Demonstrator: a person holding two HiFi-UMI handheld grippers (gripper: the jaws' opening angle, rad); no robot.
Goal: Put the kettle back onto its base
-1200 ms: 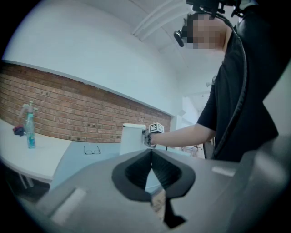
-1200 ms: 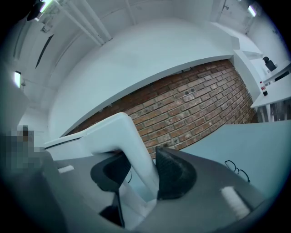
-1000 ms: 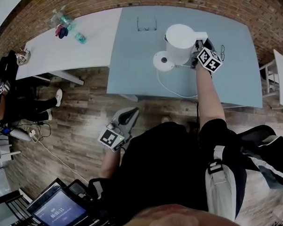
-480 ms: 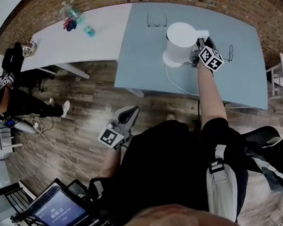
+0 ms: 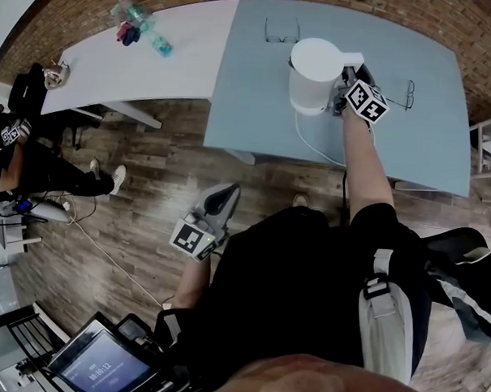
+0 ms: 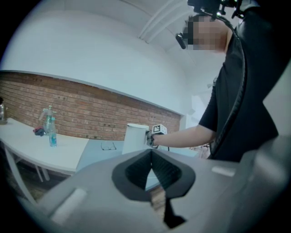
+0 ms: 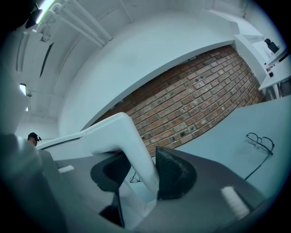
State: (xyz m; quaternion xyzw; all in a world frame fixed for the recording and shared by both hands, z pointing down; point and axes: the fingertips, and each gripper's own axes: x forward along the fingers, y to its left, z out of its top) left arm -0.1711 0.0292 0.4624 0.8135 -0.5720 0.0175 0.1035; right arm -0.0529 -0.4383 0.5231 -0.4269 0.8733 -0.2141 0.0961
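R gripper (image 5: 346, 83) squeezes the white kettle (image 5: 313, 72) by its handle (image 7: 132, 150). Kettle stands on the blue table (image 5: 249, 102), maybe on its base, tho that's hidden. L gripper (image 5: 221, 200) is pinched closed, empty, away from table.

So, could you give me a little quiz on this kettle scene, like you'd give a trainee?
1. Which part of the kettle is the right gripper shut on? A) the lid B) the handle C) the cord
2. True or false: the left gripper is also holding the kettle.
3. How many pairs of glasses lie on the blue-grey table?

Key
1. B.
2. False: it is off the table, over the floor, with its jaws together and nothing in them.
3. Two, one on each side of the kettle.
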